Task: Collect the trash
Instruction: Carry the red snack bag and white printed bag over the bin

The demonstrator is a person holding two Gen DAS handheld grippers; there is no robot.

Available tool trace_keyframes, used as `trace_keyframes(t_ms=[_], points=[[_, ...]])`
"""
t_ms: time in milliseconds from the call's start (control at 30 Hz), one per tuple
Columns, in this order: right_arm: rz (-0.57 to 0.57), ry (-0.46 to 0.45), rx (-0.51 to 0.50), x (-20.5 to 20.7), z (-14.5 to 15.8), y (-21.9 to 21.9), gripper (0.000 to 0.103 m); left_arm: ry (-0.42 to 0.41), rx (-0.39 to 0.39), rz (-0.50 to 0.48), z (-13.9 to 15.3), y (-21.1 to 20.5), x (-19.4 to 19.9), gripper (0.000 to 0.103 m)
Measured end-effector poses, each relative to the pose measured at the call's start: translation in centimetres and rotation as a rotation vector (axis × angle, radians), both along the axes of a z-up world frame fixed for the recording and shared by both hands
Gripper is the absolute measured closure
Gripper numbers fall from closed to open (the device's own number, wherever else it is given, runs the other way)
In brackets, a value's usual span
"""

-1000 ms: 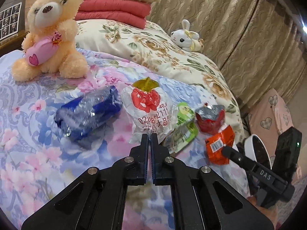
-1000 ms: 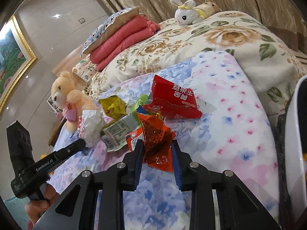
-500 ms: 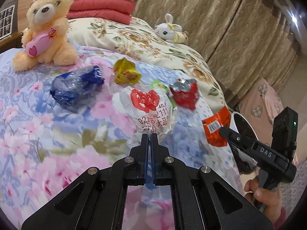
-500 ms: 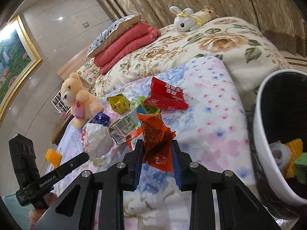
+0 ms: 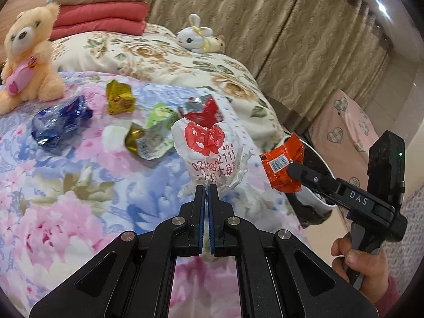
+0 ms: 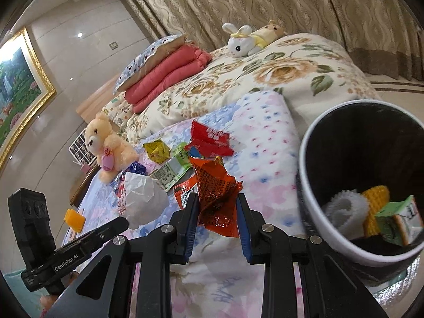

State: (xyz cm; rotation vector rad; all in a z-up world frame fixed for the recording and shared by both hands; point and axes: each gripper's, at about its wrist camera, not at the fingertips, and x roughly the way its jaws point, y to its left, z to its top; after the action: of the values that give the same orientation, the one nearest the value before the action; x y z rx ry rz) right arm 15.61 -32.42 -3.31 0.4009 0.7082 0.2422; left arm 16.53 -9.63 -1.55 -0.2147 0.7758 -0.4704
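Observation:
My left gripper [image 5: 206, 189] is shut on a crumpled white wrapper with red print [image 5: 212, 148] and holds it above the floral bedspread. It also shows in the right wrist view [image 6: 143, 198]. My right gripper [image 6: 217, 204] is shut on an orange snack wrapper [image 6: 214, 193], held near the rim of a white trash bin with a black liner [image 6: 312, 198]. The orange wrapper also shows in the left wrist view [image 5: 282, 163]. Blue [image 5: 59, 122], yellow [image 5: 119, 100], green [image 5: 153, 135] and red [image 5: 204, 110] wrappers lie on the bed.
A teddy bear [image 5: 25, 55] sits at the bed's far left, a plush rabbit [image 5: 198, 38] on the floral quilt behind. Folded red blankets [image 5: 98, 20] are at the head. The bin holds white, yellow and green trash [image 6: 371, 212]. Curtains hang behind.
Both grippers have moved right toward the bin with their wrappers, off the pile. The bin now fills more of the right wrist view.

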Motion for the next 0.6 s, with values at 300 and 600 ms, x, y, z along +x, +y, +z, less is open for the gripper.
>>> trace_keyframes(t_ms=[300, 600], points=[[-0.024, -0.028, -0.012, -1.3, 1.3, -1.8, 0.075, -0.022, -0.002, -0.051, 1.1, -2.3, -0.5, 0.101], [-0.059, -0.043, -0.017, -2.4, 2.0, -3.7, 0.075, -0.047, 0.009, -0.106, 2.2, -4.8, -0.8, 0.101]])
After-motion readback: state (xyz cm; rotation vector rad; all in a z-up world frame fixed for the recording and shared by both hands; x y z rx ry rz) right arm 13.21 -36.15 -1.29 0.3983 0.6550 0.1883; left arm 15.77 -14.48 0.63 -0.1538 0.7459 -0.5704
